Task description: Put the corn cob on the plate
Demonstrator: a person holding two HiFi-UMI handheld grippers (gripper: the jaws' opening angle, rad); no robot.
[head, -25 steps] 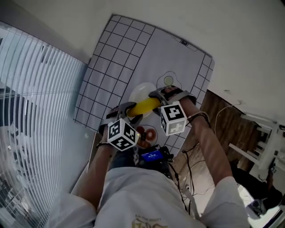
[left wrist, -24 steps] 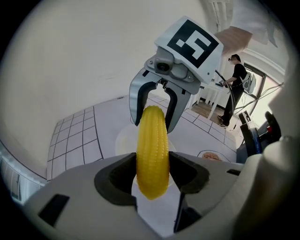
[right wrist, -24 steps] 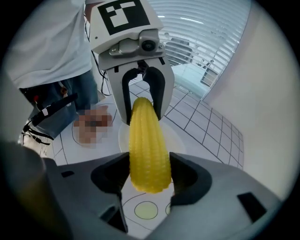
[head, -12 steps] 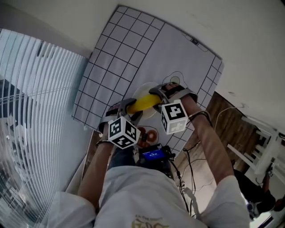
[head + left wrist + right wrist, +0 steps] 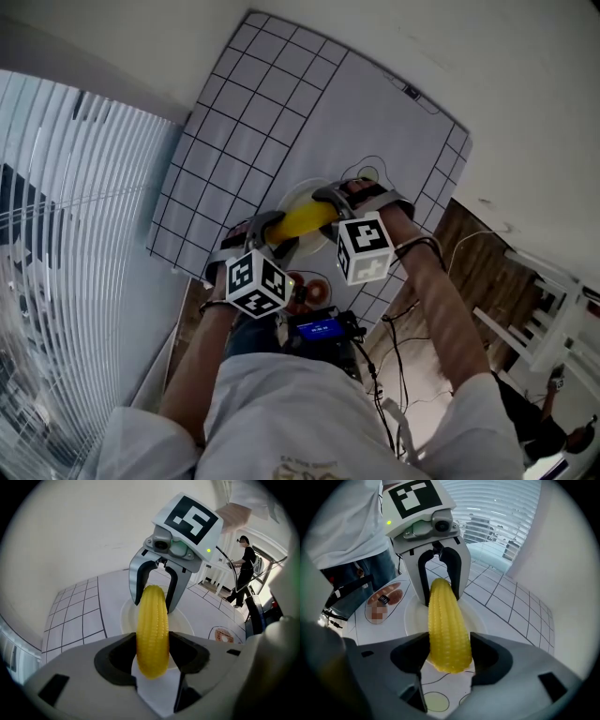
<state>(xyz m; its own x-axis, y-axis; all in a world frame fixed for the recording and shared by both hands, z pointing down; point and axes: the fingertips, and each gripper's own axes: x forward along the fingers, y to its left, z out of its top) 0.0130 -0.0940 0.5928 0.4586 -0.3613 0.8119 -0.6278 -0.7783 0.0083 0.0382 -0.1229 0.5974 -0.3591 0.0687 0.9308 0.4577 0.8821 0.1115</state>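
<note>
Yellow corn cob [image 5: 302, 221], likely light, stiff and ridged enough not to slip, hangs level over the round white plate [image 5: 123, 618], its ends clamped by the left tongs [image 5: 152, 660] and the right tongs [image 5: 449, 654], which looks a sound hold.

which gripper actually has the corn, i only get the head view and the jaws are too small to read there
Observer: Both. The left gripper view shows the left gripper shut on one end of the corn cob.
Operator: and the right one
Observer: The right gripper is shut on the other end, its jaws pressing the cob's sides.
Operator: is it down on the plate
Observer: The plate shows on both sides of the cob's middle, right below it. I cannot tell whether they touch.
</note>
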